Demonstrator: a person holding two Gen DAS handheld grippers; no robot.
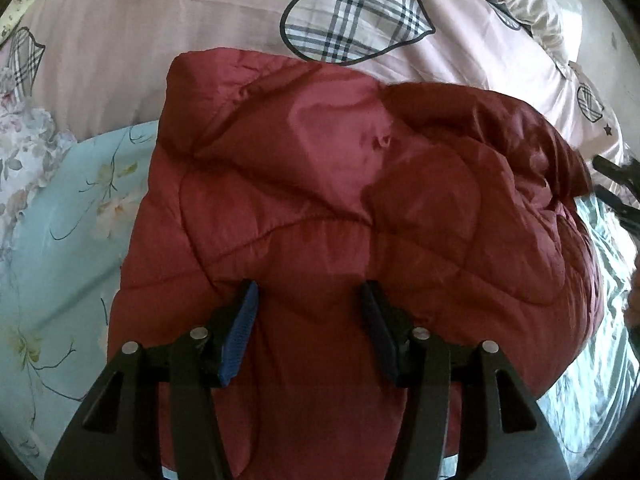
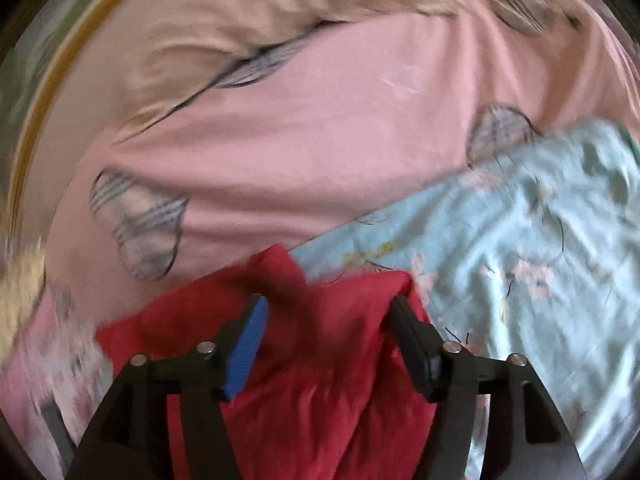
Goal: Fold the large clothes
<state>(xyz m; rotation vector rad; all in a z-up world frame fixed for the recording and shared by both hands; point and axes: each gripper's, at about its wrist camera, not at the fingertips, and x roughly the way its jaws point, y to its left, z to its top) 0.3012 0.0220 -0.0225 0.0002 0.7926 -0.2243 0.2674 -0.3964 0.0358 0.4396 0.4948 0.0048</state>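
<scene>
Right tongs (image 2: 326, 314) open over red quilted jacket (image 2: 304, 384), view motion-blurred.

Jaws stand apart, blue pad on the left finger, dark pad on the right; a raised fold of red fabric sits between them (whether the pads touch it cannot be told through the blur). Jacket lies at bottom centre on the bed. Pink cover with plaid heart patches (image 2: 280, 152) fills the upper view; pale blue floral sheet (image 2: 532, 240) spreads on the right, touching the jacket's edge.

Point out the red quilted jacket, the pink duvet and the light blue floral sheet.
red quilted jacket (image 1: 320, 184): left wrist view, top panel.
pink duvet (image 1: 160, 52): left wrist view, plain area.
light blue floral sheet (image 2: 520, 240): right wrist view, middle.
</scene>
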